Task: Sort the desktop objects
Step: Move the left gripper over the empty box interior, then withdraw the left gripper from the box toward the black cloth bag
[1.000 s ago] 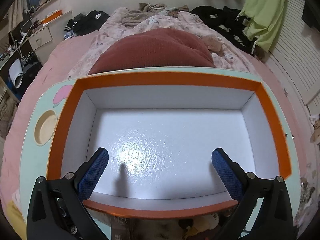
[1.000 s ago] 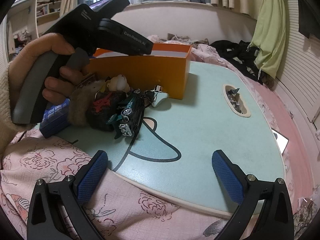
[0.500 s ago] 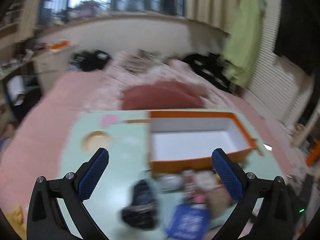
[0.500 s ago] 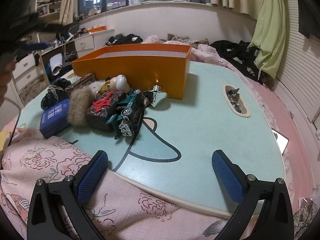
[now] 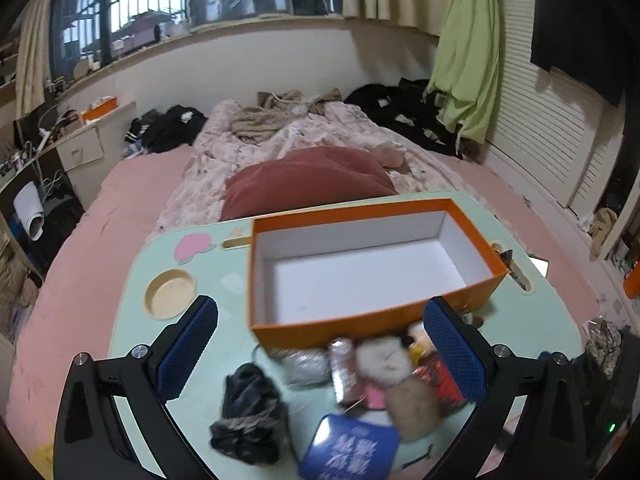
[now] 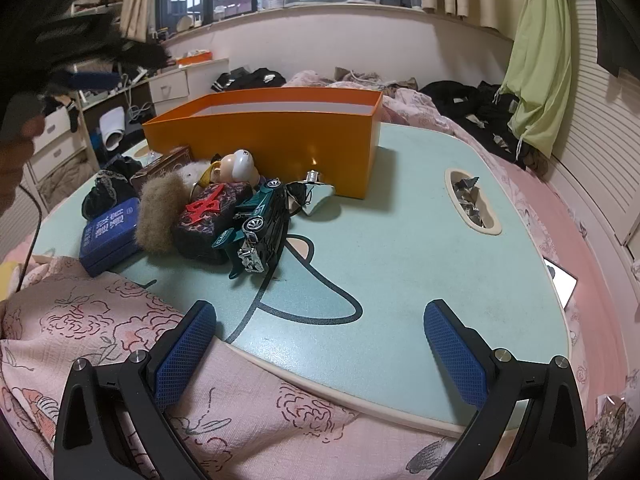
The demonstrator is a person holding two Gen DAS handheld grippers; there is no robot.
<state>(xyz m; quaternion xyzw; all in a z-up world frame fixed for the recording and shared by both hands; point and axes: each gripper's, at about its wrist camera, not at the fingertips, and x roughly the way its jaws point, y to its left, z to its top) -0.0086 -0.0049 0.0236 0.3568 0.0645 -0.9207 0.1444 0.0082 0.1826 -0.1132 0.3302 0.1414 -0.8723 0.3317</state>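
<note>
Pulled back and raised from over the box (image 5: pixel 360 276), the left gripper (image 5: pixel 320 348) is now held above the near edge of the desk (image 5: pixel 132 280), so that the whole pile is seen where a second ago only the white box floor was framed. Its jaws are spread wide and nothing is held between them. Just beyond the pads, at 12 o'clock, the clutter is gathered against the box's near wall: a black cloth (image 5: pixel 248 412) at 7 o'clock, a blue tin (image 5: pixel 348 452) at 6 o'clock, a fur ball (image 5: pixel 412 404) and other small items, blurred by motion.

The right gripper (image 6: pixel 320 352) has not been shifted; it is held low at the desk's near edge over the pink quilt (image 6: pixel 80 340), jaws apart and empty. From it the pile lies at 11 o'clock, a toy car (image 6: pixel 260 216) nearest, the tin (image 6: pixel 108 232) at the left end.

The box appears empty, so sorting is judged barely begun; the left gripper seems lined up for a first pick.
</note>
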